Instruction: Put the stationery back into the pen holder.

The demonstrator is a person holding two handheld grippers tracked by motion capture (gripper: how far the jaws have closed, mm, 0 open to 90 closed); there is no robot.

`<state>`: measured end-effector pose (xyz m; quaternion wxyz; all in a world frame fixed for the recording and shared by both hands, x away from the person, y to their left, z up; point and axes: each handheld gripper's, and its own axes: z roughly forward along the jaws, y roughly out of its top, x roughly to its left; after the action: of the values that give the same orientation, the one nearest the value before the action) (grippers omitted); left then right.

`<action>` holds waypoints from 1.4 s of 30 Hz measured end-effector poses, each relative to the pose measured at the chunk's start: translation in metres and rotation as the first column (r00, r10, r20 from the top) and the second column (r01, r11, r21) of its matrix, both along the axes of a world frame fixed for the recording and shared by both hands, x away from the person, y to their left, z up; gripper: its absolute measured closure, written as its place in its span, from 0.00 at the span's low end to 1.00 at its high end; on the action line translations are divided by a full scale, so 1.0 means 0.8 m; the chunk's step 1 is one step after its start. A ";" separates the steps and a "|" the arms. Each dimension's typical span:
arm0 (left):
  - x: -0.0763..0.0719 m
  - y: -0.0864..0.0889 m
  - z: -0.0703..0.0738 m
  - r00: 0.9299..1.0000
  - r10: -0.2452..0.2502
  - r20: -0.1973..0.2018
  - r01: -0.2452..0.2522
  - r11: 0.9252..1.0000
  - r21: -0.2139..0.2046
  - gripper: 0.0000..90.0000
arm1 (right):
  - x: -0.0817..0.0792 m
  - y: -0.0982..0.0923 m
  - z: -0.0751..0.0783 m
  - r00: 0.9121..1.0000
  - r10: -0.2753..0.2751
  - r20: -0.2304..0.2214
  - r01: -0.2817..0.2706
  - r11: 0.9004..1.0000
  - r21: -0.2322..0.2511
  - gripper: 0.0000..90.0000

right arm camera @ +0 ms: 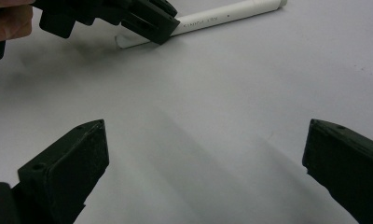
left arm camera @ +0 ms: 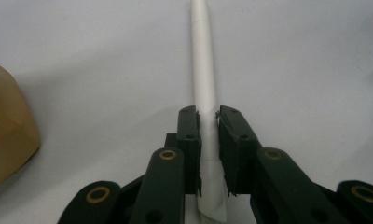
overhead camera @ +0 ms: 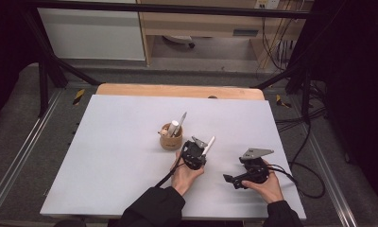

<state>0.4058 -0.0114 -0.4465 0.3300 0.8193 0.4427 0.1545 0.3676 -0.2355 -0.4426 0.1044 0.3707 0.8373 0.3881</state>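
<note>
Left gripper view: tongs (left arm camera: 208, 140) pinch white pen (left arm camera: 204, 70), open table (left arm camera: 315, 56) around.

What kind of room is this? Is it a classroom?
Probably a lab or workshop for recording tasks, not a classroom. A white table stands inside a black metal frame, loose cables trail over the floor, and a person holds a left gripper closed on a white pen.

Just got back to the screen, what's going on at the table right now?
The left gripper has its jaws closed on a white pen-like stick lying on the white table, just right of a small tan wooden cup that already holds a few pens. The right gripper rests near the table's front edge, jaws wide open with nothing between them.
</note>
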 end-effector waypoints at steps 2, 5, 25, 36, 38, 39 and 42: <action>-0.001 0.000 0.000 1.000 -0.004 0.006 0.004 1.000 0.004 0.87 | 0.000 0.000 0.000 1.000 0.000 0.000 0.000 1.000 0.000 0.01; 0.001 0.002 0.000 1.000 -0.018 0.004 0.018 1.000 0.001 0.88 | 0.000 0.000 0.000 1.000 0.001 0.002 -0.001 1.000 0.000 0.01; -0.012 0.078 0.039 0.973 -0.232 -0.015 0.232 0.972 -0.028 0.88 | -0.004 0.009 0.008 0.998 0.039 0.050 -0.038 0.999 -0.022 0.01; -0.021 0.144 0.049 0.944 -0.327 -0.049 0.325 0.945 -0.039 0.88 | -0.006 0.036 0.018 0.993 0.087 0.075 -0.082 0.994 -0.066 0.01; -0.022 0.153 0.052 0.938 -0.342 -0.057 0.340 0.940 -0.033 0.88 | -0.007 0.042 0.021 0.991 0.100 0.086 -0.093 0.992 -0.082 0.01; -0.023 0.157 0.053 0.934 -0.352 -0.063 0.351 0.936 -0.034 0.88 | -0.007 0.046 0.023 0.990 0.110 0.089 -0.102 0.991 -0.086 0.01; -0.025 0.169 0.058 0.923 -0.377 -0.072 0.376 0.926 -0.028 0.88 | -0.007 0.059 0.028 0.985 0.136 0.104 -0.125 0.987 -0.103 0.01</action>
<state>0.3856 0.1239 -0.4001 0.3418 0.8921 0.2905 0.0540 0.3616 -0.1885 -0.4202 0.1426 0.2877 0.8703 0.3735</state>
